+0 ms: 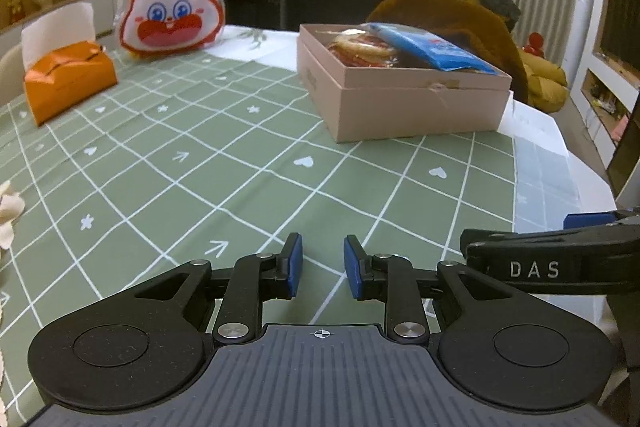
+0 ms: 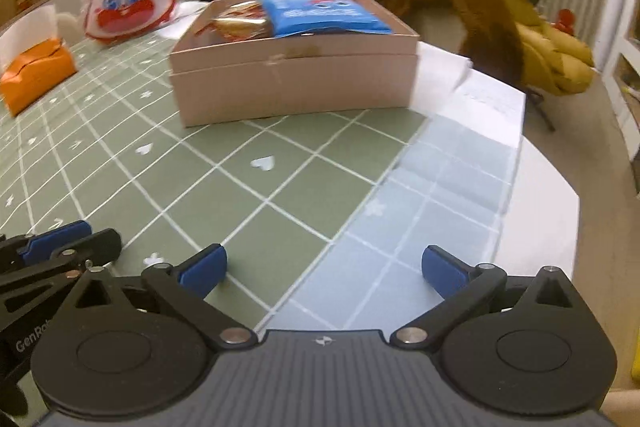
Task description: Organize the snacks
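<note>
My left gripper point(image 1: 322, 267) sits low over the surface point(image 1: 240, 163), its blue pads a narrow gap apart with nothing between them, so it's only slightly parted and carrying nothing. My right gripper point(image 2: 323, 269) is spread wide, also empty, hovering above the spot where the green grid-patterned tablecloth point(image 2: 224, 163) gives way to a paler blue-grey section. Looking further out, the pale pink cardboard box point(image 1: 404, 95) stands ahead on the cloth, well apart from both grippers, and it holds the snacks: a blue foil snack packet point(image 1: 432, 49) leaning on the rim on the right side and a red-and-gold wrapped snack point(image 1: 360, 49) lying just beside it on the left. I'd judge the job close to finished, since I can't spot any loose snack on the cloth between me and the box; what might remain is tidying the blue packet, which rides above the rim. Past the box, an orange tissue box with a white tissue point(image 1: 68, 79) and a white-and-red cartoon rabbit bag point(image 1: 172, 7) sit at the far left; whether that bag counts as a snack I can't tell. The left view catches a cream-coloured object at its left edge that the right view misses, while the right view shows the blue packet's printed face and the surface's rounded white edge more fully.
</note>
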The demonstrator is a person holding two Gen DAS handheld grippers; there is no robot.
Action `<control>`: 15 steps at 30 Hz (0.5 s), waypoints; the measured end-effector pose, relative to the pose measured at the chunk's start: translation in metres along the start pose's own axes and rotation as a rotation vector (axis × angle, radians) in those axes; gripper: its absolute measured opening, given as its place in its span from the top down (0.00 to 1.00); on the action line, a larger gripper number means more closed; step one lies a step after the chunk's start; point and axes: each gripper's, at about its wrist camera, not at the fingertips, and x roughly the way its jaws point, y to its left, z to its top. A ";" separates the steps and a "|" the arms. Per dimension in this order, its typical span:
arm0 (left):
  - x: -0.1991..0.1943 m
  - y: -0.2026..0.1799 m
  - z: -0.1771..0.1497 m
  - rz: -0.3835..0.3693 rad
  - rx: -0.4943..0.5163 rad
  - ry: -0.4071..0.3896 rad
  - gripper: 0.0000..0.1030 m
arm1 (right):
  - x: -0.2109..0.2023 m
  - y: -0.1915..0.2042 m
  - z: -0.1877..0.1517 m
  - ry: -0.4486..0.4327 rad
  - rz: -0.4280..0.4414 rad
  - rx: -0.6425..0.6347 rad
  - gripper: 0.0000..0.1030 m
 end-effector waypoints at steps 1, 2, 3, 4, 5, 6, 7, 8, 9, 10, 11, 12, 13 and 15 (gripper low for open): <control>0.000 -0.001 -0.002 0.005 0.009 -0.011 0.73 | 0.000 -0.001 0.000 -0.003 0.000 -0.001 0.00; 0.000 -0.003 -0.002 0.011 0.025 -0.016 0.73 | 0.000 -0.001 -0.001 -0.011 0.000 -0.001 0.00; 0.000 -0.006 -0.002 0.018 0.040 -0.016 0.73 | 0.000 -0.001 -0.002 -0.022 0.003 -0.005 0.00; 0.001 -0.007 -0.001 0.020 0.042 -0.015 0.73 | 0.000 -0.002 -0.003 -0.038 0.009 -0.010 0.00; 0.002 -0.007 -0.001 0.018 0.042 -0.016 0.73 | 0.000 -0.003 -0.006 -0.064 0.019 -0.019 0.00; 0.003 -0.007 -0.001 0.014 0.042 -0.016 0.73 | 0.000 -0.004 -0.010 -0.092 0.027 -0.026 0.00; 0.004 -0.006 0.000 0.008 0.038 -0.015 0.73 | 0.000 -0.004 -0.012 -0.104 0.030 -0.027 0.00; 0.005 -0.006 0.000 0.005 0.035 -0.016 0.73 | 0.000 -0.004 -0.012 -0.106 0.028 -0.027 0.00; 0.005 -0.006 0.001 0.004 0.036 -0.016 0.73 | 0.000 -0.004 -0.013 -0.116 0.027 -0.024 0.00; 0.005 -0.006 0.001 0.005 0.038 -0.017 0.73 | 0.000 -0.003 -0.013 -0.122 0.024 -0.022 0.00; 0.005 -0.006 0.000 0.005 0.038 -0.017 0.73 | 0.000 -0.003 -0.013 -0.122 0.023 -0.021 0.00; 0.005 -0.006 0.000 0.003 0.036 -0.017 0.73 | -0.001 -0.003 -0.012 -0.122 0.023 -0.021 0.00; 0.005 -0.006 0.000 0.001 0.033 -0.017 0.73 | 0.000 -0.003 -0.012 -0.122 0.023 -0.020 0.00; 0.005 -0.006 0.000 -0.001 0.032 -0.017 0.73 | 0.000 -0.003 -0.012 -0.122 0.023 -0.019 0.00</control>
